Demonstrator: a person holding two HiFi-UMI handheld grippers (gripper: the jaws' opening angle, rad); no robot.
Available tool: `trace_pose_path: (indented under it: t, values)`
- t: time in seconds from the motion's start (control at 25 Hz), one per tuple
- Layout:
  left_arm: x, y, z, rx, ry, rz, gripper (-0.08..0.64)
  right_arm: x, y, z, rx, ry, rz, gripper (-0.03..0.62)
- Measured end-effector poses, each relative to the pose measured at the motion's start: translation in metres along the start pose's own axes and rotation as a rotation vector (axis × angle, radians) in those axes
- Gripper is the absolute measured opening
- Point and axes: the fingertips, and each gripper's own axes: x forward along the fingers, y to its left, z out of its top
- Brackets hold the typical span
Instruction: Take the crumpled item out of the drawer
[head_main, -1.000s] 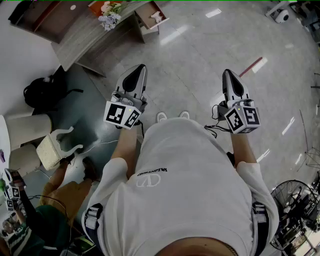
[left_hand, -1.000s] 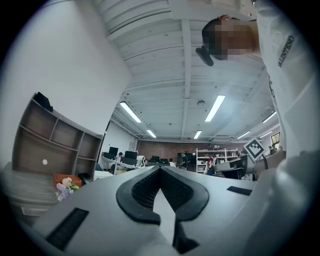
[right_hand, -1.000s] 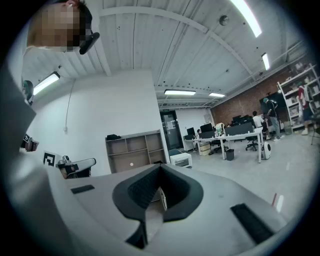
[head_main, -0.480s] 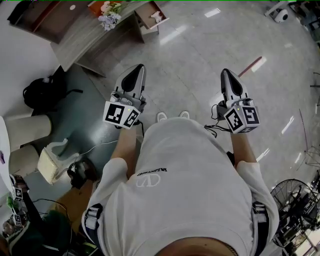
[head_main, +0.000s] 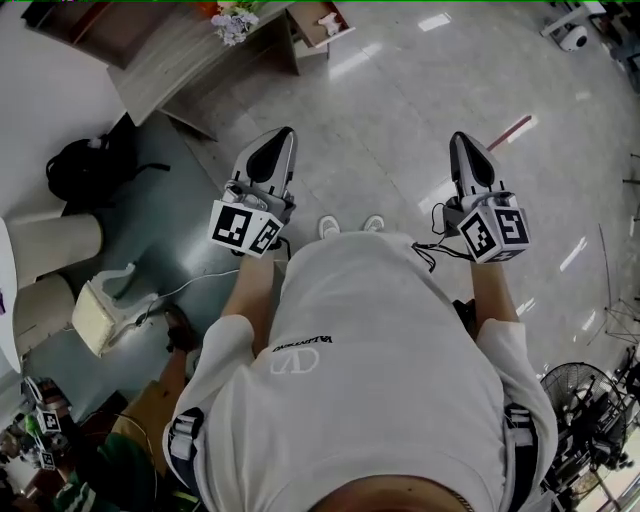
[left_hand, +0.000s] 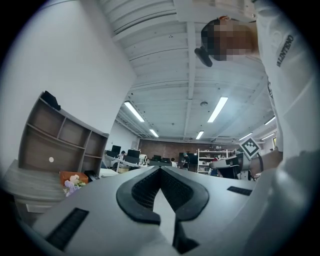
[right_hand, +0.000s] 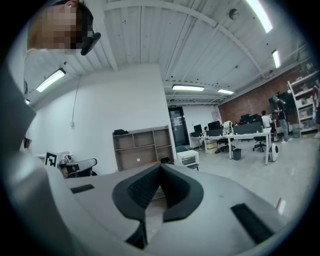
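An open drawer (head_main: 312, 30) juts from the wooden desk (head_main: 180, 62) at the top edge of the head view, and a white crumpled item (head_main: 330, 22) lies in it. Both grippers are held out over the bare floor, far short of the desk. My left gripper (head_main: 284, 133) points toward the desk with its jaws together and nothing between them. My right gripper (head_main: 459, 138) is shut and empty too. In the left gripper view the closed left gripper (left_hand: 160, 169) sits to the right of the flowers (left_hand: 73, 184). The right gripper (right_hand: 160, 165) faces a wooden shelf unit (right_hand: 142, 146).
Flowers (head_main: 236, 20) stand on the desk beside the drawer. A black backpack (head_main: 84, 166), pale round stools (head_main: 55, 246) and a white chair (head_main: 104, 310) crowd the left. Another person (head_main: 110, 440) crouches at lower left. A fan (head_main: 584, 402) stands at lower right.
The desk and drawer have slid toward the top edge of the head view. Both grippers stay shut and hardly shift. The person at lower left has moved about.
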Motion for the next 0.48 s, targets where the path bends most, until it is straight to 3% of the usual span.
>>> trace_pose_path:
  t: [0.24, 0.48]
  values:
    - [-0.030, 0.024, -0.017, -0.035, 0.028, -0.001, 0.000, 0.005, 0.015, 0.010, -0.054, -0.015, -0.029, 0.002]
    - [-0.023, 0.031, -0.016, -0.036, 0.027, -0.016, 0.000, 0.013, 0.014, 0.013, -0.056, -0.010, -0.041, 0.002]
